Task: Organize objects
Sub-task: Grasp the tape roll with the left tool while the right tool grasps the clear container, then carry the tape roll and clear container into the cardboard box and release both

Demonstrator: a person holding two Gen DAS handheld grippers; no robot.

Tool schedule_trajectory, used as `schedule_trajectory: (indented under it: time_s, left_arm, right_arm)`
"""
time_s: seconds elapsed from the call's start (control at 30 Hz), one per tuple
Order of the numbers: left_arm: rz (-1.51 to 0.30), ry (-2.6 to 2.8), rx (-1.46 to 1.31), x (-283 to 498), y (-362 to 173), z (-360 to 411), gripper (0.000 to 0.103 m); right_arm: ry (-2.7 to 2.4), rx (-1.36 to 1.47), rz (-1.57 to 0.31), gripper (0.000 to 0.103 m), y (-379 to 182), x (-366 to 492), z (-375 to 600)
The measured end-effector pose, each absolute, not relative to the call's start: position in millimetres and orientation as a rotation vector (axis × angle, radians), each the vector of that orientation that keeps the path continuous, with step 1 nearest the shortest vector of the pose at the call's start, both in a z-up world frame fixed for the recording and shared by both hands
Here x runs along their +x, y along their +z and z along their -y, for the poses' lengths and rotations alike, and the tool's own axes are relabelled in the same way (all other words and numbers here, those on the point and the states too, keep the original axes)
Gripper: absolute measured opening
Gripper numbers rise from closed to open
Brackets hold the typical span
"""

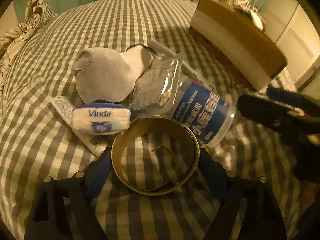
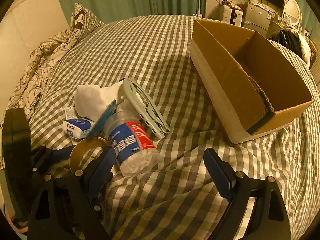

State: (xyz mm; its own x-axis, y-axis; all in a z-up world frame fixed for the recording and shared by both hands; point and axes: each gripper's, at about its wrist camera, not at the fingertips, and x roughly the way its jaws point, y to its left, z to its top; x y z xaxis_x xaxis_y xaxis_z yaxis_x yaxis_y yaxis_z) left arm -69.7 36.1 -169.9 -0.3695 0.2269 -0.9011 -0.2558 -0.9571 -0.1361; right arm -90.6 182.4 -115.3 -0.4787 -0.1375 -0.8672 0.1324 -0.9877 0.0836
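Note:
A pile lies on the checked bed: a cardboard tape ring [image 1: 155, 156], a clear jar with a blue label [image 1: 198, 112], a white sock [image 1: 104, 76], a Vinda tissue pack [image 1: 101, 119], a sachet [image 1: 68, 108] and a grey clip [image 2: 146, 108]. My left gripper [image 1: 155, 160] has its fingers on both sides of the tape ring, touching it. In the right wrist view the ring [image 2: 86, 154] and jar [image 2: 132, 146] sit at the left. My right gripper [image 2: 160, 172] is open and empty, to the right of the jar.
An open cardboard box [image 2: 250, 84] stands on the bed at the right, also in the left wrist view [image 1: 236, 40]. Floral pillows [image 2: 52, 48] lie at the far left. Furniture and a mirror [image 2: 293, 10] stand beyond the bed.

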Motion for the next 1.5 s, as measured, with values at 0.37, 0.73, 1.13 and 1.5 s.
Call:
schedule_trajectory:
  time_s: [0.37,0.73,1.13,1.5]
  left_arm:
    - [0.039,2.537,-1.513,-56,-136,29,0.085]
    - [0.035,2.589,-1.454,-36,-116,25,0.085]
    - [-0.059,2.731,-1.235,-15,-51,6,0.085]
    - [-0.150,2.680,-1.047,-49,2,-74,0.085]
  right_arm:
    - [-2.386,1.607,0.050,0.090,-147,-112,-154]
    - [-2.327,1.683,-0.060,0.069,-169,-112,-125]
    - [-2.523,1.358,-0.112,0.065,-84,-51,-144]
    - [-2.771,1.074,-0.013,0.065,18,-40,-228]
